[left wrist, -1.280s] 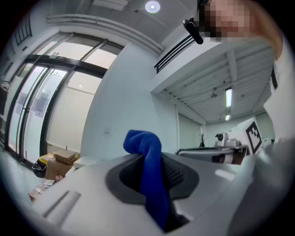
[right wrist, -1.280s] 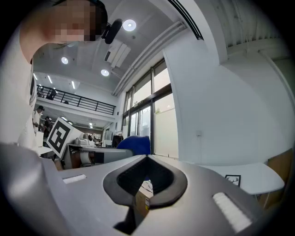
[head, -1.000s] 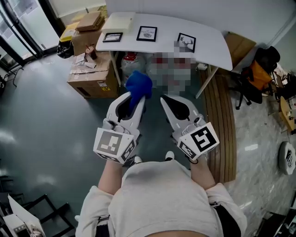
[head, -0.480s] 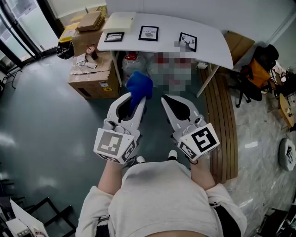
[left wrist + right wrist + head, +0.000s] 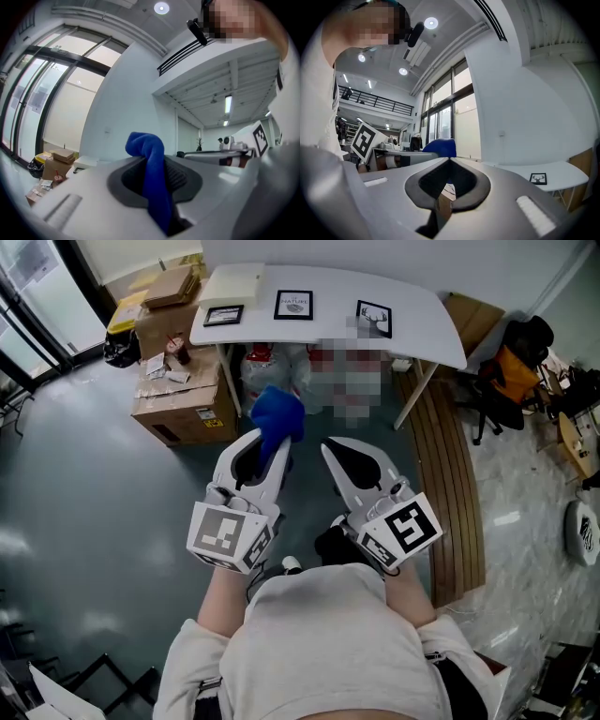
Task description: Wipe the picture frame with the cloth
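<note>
Head view, looking straight down: the left gripper (image 5: 277, 441) sits just left of centre frame, and its jaws are clamped on the blue cloth (image 5: 278, 413). In the left gripper view the cloth runs right down between the two pads and bunches up in a lump past the tips. The right gripper (image 5: 329, 446) is just right of centre. In its own view the jaws are pressed together at the tips with nothing caught between them; you only see a bit of cardboard through the oval gap behind the tips.

Both grippers are held out in front of the person's grey top (image 5: 328, 643), over the dark floor (image 5: 84, 484), well short of the white table (image 5: 427, 329) along the top of the frame.

Three frames lie flat on that table in a row: a dark frame (image 5: 223, 315) toward the upper left, a middle frame (image 5: 293, 305) and the deer frame (image 5: 374, 319) to its right. They lie apart from each other, and none of them is touching the cloth. The print in the left two is too small for me to make out.

Cardboard boxes (image 5: 178, 395) are stacked at the table's left end in the upper left. A slatted wooden bench (image 5: 450, 484) runs down the right side.
</note>
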Tool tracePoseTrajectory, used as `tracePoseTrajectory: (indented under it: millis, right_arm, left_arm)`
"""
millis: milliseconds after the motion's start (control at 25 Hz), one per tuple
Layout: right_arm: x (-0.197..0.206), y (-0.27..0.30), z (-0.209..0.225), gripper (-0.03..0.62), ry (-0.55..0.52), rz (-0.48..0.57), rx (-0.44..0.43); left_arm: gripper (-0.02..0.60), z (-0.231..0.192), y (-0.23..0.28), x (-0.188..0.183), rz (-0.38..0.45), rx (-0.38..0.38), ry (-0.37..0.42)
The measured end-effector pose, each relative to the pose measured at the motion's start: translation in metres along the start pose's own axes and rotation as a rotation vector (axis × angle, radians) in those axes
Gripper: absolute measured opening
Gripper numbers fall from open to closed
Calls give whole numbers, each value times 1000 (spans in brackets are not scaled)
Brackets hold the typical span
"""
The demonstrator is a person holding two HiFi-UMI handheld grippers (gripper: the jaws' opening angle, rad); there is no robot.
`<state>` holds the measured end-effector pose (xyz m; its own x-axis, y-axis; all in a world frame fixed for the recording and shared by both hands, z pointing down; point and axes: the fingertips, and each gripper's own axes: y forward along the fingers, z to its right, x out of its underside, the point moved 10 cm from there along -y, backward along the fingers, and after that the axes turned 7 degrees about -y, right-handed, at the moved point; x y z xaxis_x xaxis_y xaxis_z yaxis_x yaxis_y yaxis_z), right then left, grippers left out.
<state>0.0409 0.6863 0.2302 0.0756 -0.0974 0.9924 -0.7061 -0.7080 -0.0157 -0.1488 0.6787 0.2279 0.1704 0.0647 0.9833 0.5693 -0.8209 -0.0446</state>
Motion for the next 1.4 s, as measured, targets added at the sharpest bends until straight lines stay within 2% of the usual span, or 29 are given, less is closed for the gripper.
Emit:
tracePoseTrajectory:
  millis: [320,640,1040,1400]
  right_arm:
    - [8,37,51,2,-3,19,-45]
    - [6,87,134,2,-13,49,-107]
    - [22,117,231,2,-1,48,-131]
    - [41,137,274,2,49,54,-156]
  left_arm:
    - [64,-22,50,2,6,-35,-17]
    - [65,-45,132,-12,33,-82,-5]
    - [65,-55,230,-7,42,-109,-6]
    - [65,-65,271,1,27,-145,-17]
